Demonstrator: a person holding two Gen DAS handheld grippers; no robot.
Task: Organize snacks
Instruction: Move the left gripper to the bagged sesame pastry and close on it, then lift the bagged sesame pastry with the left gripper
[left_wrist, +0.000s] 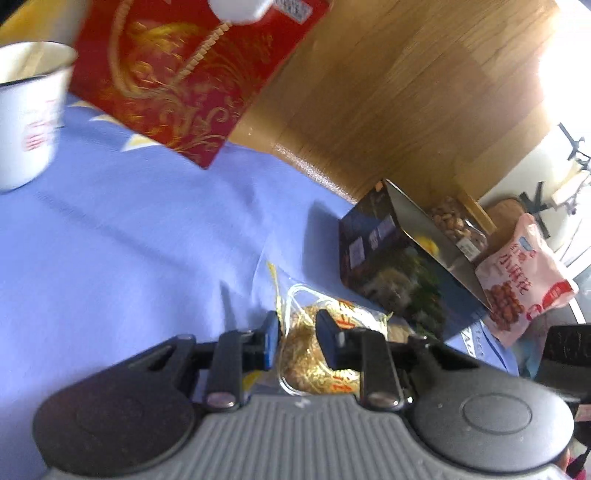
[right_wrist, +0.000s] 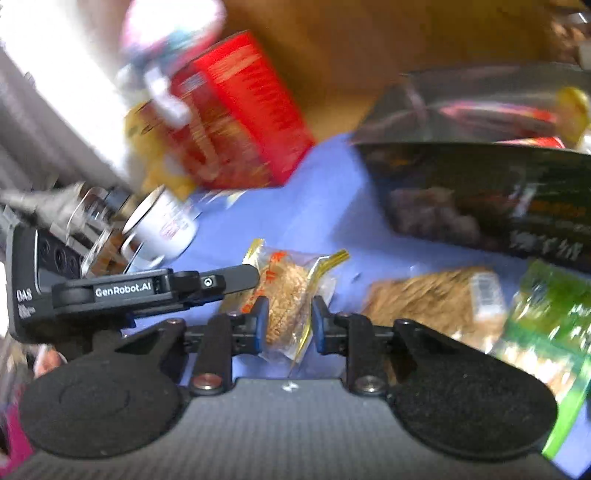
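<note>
A clear snack packet (left_wrist: 299, 347) of golden shredded filling, with yellow ends and orange print, lies on the blue tablecloth (left_wrist: 129, 240). My left gripper (left_wrist: 297, 332) is shut on one end of it, a pad pressed against each side. In the right wrist view the same snack packet (right_wrist: 291, 291) sits between the pads of my right gripper (right_wrist: 290, 317), which is shut on it. The left gripper (right_wrist: 251, 277) comes in from the left there, its tip on the packet's far end.
A red gift box (left_wrist: 177, 81) and a white enamel mug (left_wrist: 26, 110) stand at the back. An open dark carton (left_wrist: 399, 266), a nut jar (left_wrist: 458, 225) and a pink snack bag (left_wrist: 517, 280) are on the right. A brown packet (right_wrist: 432, 299) and a green packet (right_wrist: 550, 325) lie nearby.
</note>
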